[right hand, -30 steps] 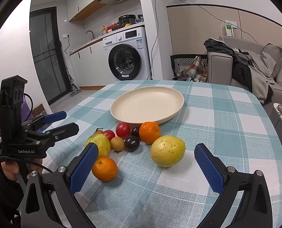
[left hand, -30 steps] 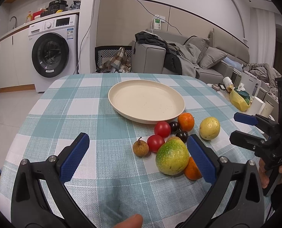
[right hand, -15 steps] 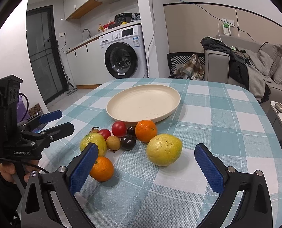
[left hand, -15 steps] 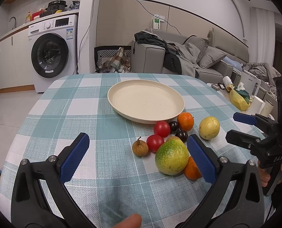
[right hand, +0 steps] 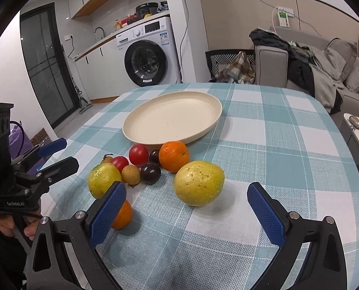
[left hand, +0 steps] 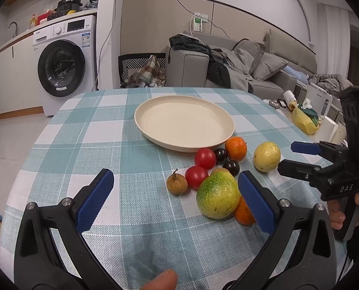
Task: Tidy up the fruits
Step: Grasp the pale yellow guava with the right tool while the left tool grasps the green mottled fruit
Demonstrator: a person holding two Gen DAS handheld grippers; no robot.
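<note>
The left wrist view looks low across the bench (left hand: 87,145) from its near edge, towards the sofa (left hand: 252,72). The right wrist view looks from further right, angled towards the washing machine (right hand: 146,55). Both share the cream plate (left hand: 155,137) and fruit cluster (right hand: 150,166).

The left tongs (left hand: 175,199) are held low over the near edge of the counter (left hand: 87,130), level, their blue-padded fingers (left hand: 94,200) spread wide with nothing between them. A fingertip of the left hand (left hand: 160,281) shows at the bottom. The right tongs (right hand: 186,213) hover near the counter's right edge, fingers (right hand: 266,212) likewise wide apart and gripping nothing. Each hand wraps a black handle from below; the right hand (left hand: 348,209) shows curled around its trigger.
</note>
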